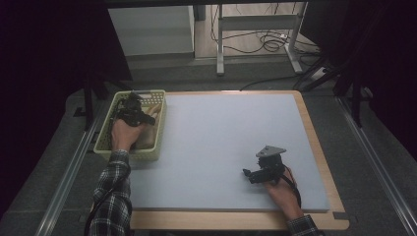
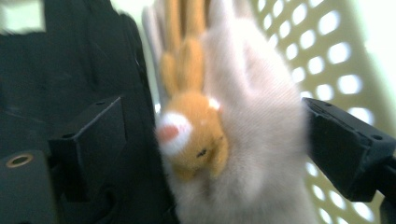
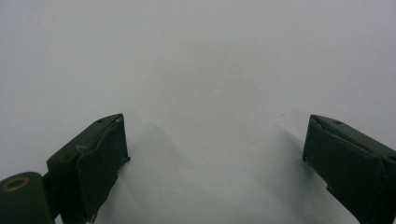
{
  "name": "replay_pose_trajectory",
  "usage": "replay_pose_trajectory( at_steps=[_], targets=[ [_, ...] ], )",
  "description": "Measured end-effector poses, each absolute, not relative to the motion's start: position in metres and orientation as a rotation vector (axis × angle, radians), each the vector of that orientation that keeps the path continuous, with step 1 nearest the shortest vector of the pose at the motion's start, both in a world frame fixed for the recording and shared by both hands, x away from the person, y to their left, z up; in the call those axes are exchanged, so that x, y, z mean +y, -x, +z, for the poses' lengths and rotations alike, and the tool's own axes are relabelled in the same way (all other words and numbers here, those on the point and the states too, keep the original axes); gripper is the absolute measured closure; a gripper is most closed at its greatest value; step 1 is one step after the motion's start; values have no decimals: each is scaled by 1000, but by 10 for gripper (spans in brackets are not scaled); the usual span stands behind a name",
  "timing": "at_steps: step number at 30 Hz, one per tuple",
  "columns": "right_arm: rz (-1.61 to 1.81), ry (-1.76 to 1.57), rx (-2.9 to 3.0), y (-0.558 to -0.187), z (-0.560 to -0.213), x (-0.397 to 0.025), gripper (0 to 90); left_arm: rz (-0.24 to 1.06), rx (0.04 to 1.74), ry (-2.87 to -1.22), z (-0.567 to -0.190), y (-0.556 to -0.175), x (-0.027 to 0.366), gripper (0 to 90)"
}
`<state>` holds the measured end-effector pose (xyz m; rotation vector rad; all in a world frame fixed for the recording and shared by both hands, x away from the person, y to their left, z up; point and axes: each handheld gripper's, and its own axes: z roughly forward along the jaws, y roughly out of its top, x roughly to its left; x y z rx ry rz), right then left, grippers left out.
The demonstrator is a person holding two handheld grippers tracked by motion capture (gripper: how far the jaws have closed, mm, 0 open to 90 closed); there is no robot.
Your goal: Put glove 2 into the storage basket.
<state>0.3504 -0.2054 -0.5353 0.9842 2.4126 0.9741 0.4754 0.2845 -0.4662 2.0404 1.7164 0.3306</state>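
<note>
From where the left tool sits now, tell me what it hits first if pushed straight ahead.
The left tool would likely meet the plush toy between its open jaws first, then the basket wall behind; depth is blurry.

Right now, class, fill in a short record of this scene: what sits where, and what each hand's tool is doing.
table: grey mat on a wooden top
basket: pale yellow, holed walls, at the mat's left edge
soft toy: pale fur with an orange animal face, inside the basket
left tongs: in the basket, open, jaws either side of the toy
right tongs: open, empty, above bare mat
</note>
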Motion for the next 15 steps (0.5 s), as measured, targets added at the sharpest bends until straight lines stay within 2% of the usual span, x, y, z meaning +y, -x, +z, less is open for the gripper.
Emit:
replay_pose_trajectory(
  at_steps=[2,5,7,11,15],
  targets=[
    [974,-984,2413,-351,-535,-206,61,342,1688,-2027,-459,-471,288,105],
    [974,-984,2413,-351,-535,-206,61,388,1671,-2004,-451,-465,294,165],
    [974,-985,2413,-350,-535,-205,62,402,1677,-1989,-452,-462,300,266],
    [975,-986,2414,-351,-535,-205,62,394,1696,-2046,-466,-460,305,549],
    [975,-986,2414,-351,-535,-205,61,375,1715,-2034,-479,-464,306,669]
  ],
)
